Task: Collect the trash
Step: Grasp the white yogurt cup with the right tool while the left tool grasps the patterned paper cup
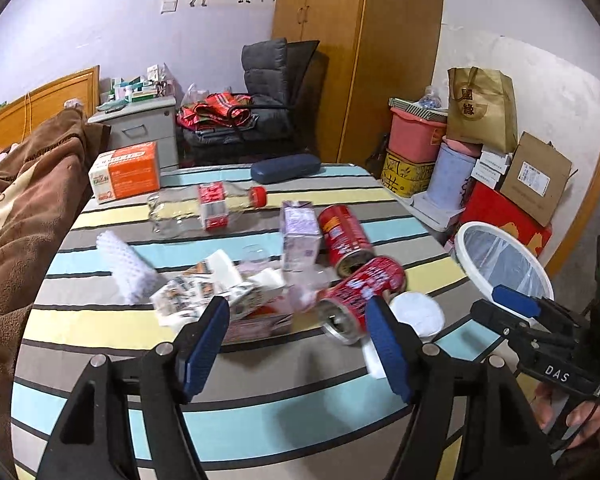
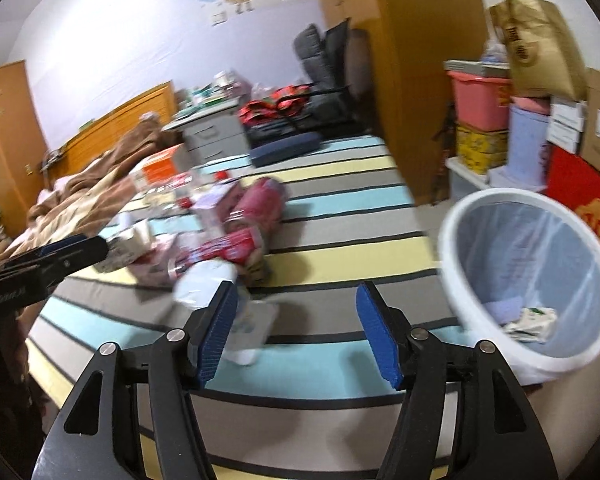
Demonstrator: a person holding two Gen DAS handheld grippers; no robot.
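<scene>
**Open jaws over a littered striped table**

Nearest in the left wrist view: left gripper (image 1: 300, 336), jaws apart, nothing between the blue pads, poised above the striped tablecloth (image 1: 260, 424). Just beyond the fingertips, a heap of trash: crumpled printed wrapper (image 1: 204, 292), white foam netting (image 1: 128, 268) to its left, two red cans (image 1: 358, 292) lying on their sides, one touching the other, and a white crumpled tissue (image 1: 418, 312) beside the nearer can. Upright among them, a small purple carton (image 1: 300, 236). Farther back, a clear bottle with a red cap (image 1: 208, 208) on its side, then an orange box (image 1: 126, 172) and a dark blue case (image 1: 286, 168) near the far edge.

In the right wrist view: right gripper (image 2: 296, 328), jaws likewise apart and empty, held over the tablecloth near the table's edge, the blurred trash heap to its left. Off the table's right side, a white bin (image 2: 460, 216) lined with a clear bag, a few scraps already at its bottom.
</scene>
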